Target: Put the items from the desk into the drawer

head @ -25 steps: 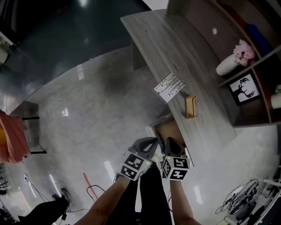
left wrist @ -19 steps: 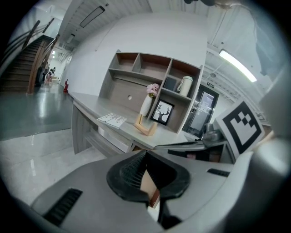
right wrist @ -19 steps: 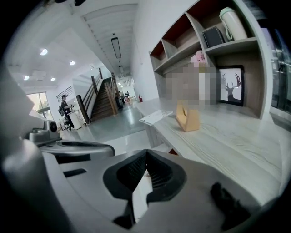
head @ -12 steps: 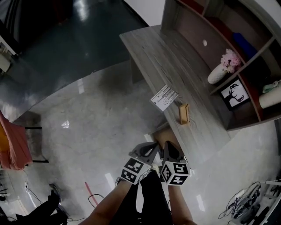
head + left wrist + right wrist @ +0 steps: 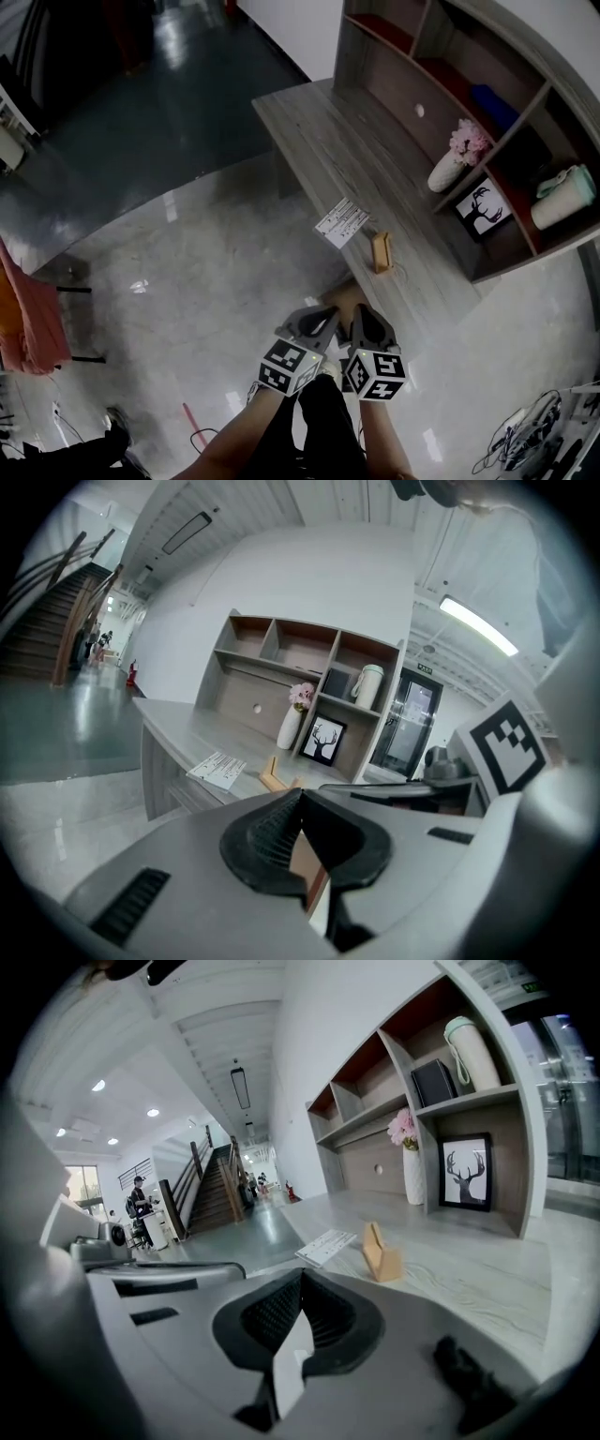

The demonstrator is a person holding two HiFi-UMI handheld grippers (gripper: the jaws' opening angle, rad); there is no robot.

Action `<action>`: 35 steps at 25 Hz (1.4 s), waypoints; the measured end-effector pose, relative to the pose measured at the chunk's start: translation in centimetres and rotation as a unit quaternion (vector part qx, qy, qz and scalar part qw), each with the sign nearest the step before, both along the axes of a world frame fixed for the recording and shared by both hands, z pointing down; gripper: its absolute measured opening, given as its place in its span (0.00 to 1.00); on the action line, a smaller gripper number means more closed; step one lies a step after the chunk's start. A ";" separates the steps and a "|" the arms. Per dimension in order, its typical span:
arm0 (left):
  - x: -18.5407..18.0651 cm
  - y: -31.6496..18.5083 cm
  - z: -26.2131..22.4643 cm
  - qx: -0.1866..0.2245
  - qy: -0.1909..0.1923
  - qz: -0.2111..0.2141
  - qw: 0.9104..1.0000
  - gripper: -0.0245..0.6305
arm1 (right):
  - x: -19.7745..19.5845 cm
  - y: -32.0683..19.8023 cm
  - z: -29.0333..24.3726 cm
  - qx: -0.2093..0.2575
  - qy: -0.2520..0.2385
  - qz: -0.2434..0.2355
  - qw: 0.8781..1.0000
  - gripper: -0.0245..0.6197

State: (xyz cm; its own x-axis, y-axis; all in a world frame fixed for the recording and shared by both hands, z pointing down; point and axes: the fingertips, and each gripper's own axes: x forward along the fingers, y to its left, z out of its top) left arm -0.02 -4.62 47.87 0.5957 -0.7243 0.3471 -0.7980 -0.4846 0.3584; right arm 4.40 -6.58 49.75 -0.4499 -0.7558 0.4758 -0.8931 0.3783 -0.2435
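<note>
Nearest, the left gripper (image 5: 326,315) and right gripper (image 5: 360,313) are held side by side, each with its jaws pressed together and nothing between them. Just beyond their tips the drawer (image 5: 343,294) stands open under the near end of the desk (image 5: 319,122). On the desk top stands a small wooden stand (image 5: 381,252), with a printed sheet (image 5: 340,222) just beyond it at the left edge. Farther right, the shelf unit (image 5: 394,86) holds a vase (image 5: 442,172) of pink flowers, a framed deer picture (image 5: 481,208) and a pale flask (image 5: 561,199).
</note>
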 end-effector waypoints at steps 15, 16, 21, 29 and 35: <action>0.8 0.8 -6.8 0.056 0.007 0.005 0.998 0.05 | 1.2 1.6 -6.1 0.049 -0.013 0.020 0.998 0.06; 1.0 0.8 -7.0 0.058 0.007 0.008 0.998 0.05 | 1.4 1.6 -6.3 0.051 -0.015 0.024 0.998 0.06; 1.5 1.1 -8.0 0.062 0.013 0.014 0.998 0.05 | 2.0 1.6 -7.5 0.064 -0.024 0.034 0.997 0.06; 3.1 1.0 -9.2 0.079 0.008 0.026 0.997 0.05 | 4.0 0.9 -9.6 0.087 -0.036 0.068 0.993 0.06; 3.1 0.6 -10.1 0.094 -0.003 0.029 0.995 0.05 | 4.5 0.6 -10.6 0.102 -0.031 0.074 0.992 0.06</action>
